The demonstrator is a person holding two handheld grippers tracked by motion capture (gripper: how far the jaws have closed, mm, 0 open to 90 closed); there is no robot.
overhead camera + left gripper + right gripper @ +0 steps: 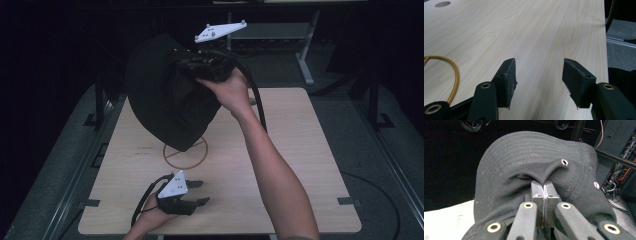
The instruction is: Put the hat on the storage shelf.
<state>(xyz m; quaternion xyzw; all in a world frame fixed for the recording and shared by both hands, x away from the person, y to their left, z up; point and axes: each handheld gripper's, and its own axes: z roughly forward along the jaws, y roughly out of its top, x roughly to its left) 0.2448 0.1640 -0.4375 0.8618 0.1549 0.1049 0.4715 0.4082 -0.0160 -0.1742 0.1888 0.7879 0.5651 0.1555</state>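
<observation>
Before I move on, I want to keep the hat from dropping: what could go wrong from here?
The right gripper pinches only a small fold of the black hat's fabric, so it could slip free. The hat hangs in the air above the yellow ring on the table, and its lower edge could brush and shift the ring. The left gripper rests open on the table, giving no support.

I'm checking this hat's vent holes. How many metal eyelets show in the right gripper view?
2. One eyelet sits at the top of the fabric fold pinched by the right gripper; the other eyelet is lower right on the black hat. More may be hidden.
</observation>
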